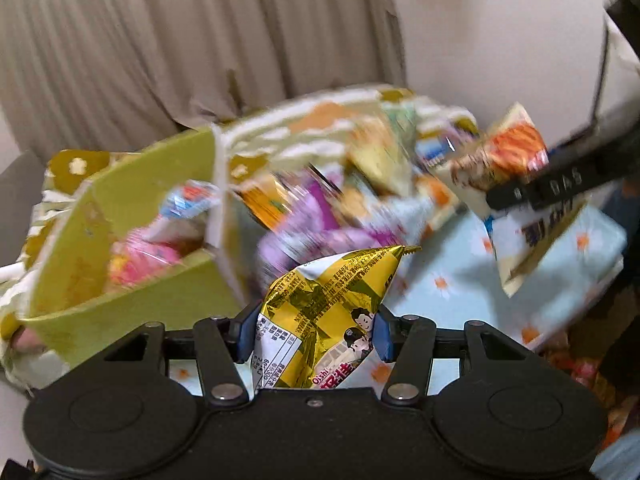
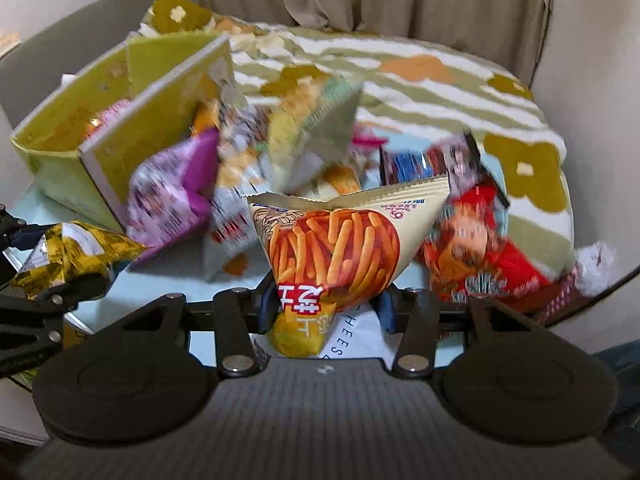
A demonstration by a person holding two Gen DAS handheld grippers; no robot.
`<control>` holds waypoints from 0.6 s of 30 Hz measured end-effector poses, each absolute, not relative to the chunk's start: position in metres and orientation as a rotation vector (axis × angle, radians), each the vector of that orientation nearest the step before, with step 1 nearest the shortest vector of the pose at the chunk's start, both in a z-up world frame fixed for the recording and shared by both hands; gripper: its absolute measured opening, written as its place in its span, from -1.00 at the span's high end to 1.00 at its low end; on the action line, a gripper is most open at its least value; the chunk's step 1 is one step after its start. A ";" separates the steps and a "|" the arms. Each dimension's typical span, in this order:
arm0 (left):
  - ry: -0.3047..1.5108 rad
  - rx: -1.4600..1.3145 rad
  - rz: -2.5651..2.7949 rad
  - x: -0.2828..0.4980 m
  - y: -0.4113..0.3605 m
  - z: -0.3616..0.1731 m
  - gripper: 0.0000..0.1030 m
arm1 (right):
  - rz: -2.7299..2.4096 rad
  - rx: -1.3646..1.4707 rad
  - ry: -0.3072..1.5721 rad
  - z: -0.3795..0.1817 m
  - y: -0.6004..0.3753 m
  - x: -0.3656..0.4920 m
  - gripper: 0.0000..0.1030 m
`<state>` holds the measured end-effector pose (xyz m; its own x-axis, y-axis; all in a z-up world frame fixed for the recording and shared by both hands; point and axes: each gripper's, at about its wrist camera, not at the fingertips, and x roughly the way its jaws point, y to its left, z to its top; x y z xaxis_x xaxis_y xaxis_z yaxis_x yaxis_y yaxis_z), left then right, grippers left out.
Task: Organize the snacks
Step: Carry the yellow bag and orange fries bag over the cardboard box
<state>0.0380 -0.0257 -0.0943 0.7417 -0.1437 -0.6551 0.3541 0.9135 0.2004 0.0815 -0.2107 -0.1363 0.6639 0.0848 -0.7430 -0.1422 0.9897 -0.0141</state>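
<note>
The left tongs (image 1: 312, 334) were held pointing downward, their blue pads (image 1: 245, 336) pressed against both sides of a gold snack packet (image 1: 328, 300) gripped between them. The right tongs (image 2: 326, 312) were likewise angled down and clamped on a cream packet of orange sticks (image 2: 340, 248), its bottom squeezed between the jaws. From the left tongs, the right tongs were seen up and to the right.

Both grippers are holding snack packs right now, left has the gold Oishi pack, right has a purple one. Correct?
Not quite. The right gripper holds a cream pack printed with orange sticks, not a purple one; the right wrist view shows it between the fingers. The purple pack lies in the pile beside the green box. The left gripper does hold the gold Oishi pack.
</note>
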 end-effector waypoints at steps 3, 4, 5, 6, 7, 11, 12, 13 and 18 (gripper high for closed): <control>0.637 0.278 -0.224 0.043 -0.005 -0.063 -0.15 | 0.148 -0.056 0.801 -0.112 -0.202 0.085 -0.22; 0.619 0.260 -0.208 0.046 0.004 -0.052 -0.15 | 0.156 -0.050 0.788 -0.103 -0.197 0.088 -0.22; 0.604 0.246 -0.195 0.050 0.012 -0.043 -0.15 | 0.166 -0.045 0.776 -0.094 -0.193 0.091 -0.22; 0.588 0.235 -0.182 0.055 0.020 -0.034 -0.15 | 0.178 -0.042 0.759 -0.085 -0.187 0.094 -0.22; 0.573 0.229 -0.166 0.060 0.029 -0.026 -0.15 | 0.189 -0.039 0.743 -0.077 -0.180 0.097 -0.22; 0.539 0.216 -0.126 0.091 0.063 -0.001 -0.15 | 0.214 -0.035 0.690 -0.051 -0.147 0.117 -0.22; 0.536 0.210 -0.123 0.099 0.070 0.003 -0.15 | 0.221 -0.029 0.680 -0.044 -0.137 0.125 -0.22; 0.536 0.203 -0.121 0.110 0.079 0.005 -0.15 | 0.226 -0.022 0.675 -0.040 -0.129 0.130 -0.22; 0.549 0.210 -0.106 0.162 0.112 0.011 -0.15 | 0.269 0.046 0.676 -0.023 -0.077 0.177 -0.22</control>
<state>0.1615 0.1122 0.0113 0.8485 -0.0433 -0.5274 0.1554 0.9731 0.1700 0.1765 -0.0772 -0.0231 0.7467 0.2609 -0.6119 -0.2308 0.9643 0.1295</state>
